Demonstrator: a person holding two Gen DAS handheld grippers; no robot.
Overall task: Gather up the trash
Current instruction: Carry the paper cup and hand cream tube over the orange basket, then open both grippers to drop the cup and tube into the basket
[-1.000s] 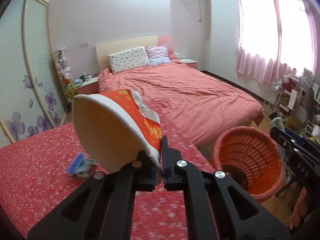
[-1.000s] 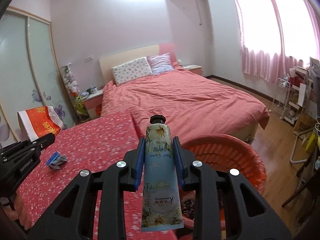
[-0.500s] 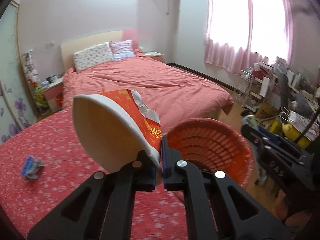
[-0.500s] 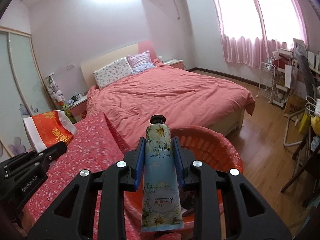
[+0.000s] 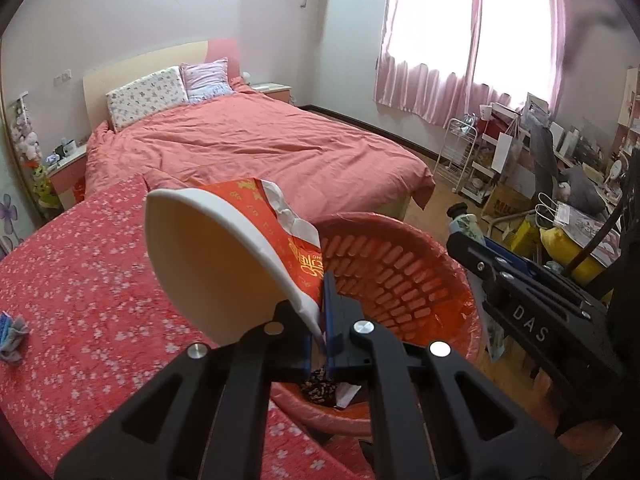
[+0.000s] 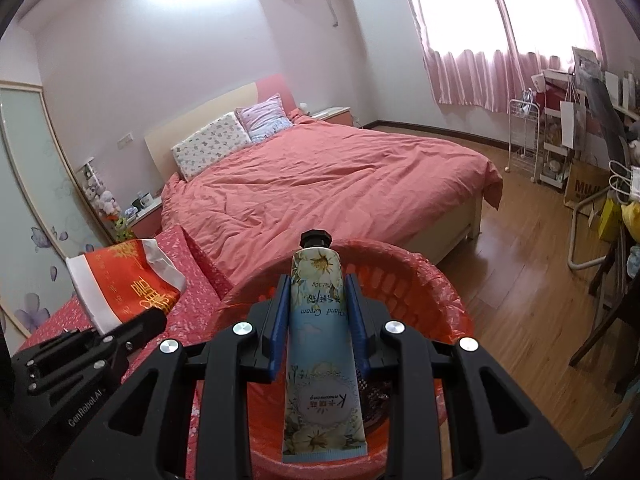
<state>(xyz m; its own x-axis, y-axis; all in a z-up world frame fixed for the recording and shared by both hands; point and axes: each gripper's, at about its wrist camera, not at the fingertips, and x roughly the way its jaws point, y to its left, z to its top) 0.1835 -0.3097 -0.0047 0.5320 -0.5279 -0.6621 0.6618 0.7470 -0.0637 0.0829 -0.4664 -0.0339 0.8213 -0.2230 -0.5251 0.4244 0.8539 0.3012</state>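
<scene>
My left gripper (image 5: pixel 322 320) is shut on the rim of a torn red-and-white paper cup (image 5: pixel 224 264), which it holds tilted over the near-left edge of the orange trash basket (image 5: pixel 400 272). My right gripper (image 6: pixel 316 300) is shut on a floral hand cream tube (image 6: pixel 320 320), cap pointing forward, above the basket (image 6: pixel 420 276). In the left wrist view the tube (image 5: pixel 466 226) shows at the basket's right rim. The right wrist view has the cup (image 6: pixel 124 284) at the left. Dark trash and a white scrap (image 5: pixel 320 388) lie in the basket's bottom.
The table with a red floral cloth (image 5: pixel 80 280) lies left of the basket, with a small blue-grey scrap (image 5: pixel 12 336) at its left edge. A bed (image 5: pixel 260 152) stands behind. Cluttered shelves, bags and a chair (image 5: pixel 560 200) crowd the right side.
Both grippers have swung right and sunk toward the basket, which now looms larger under them. The blue-grey scrap has slid to the left edge of view. Both grips are unchanged.
</scene>
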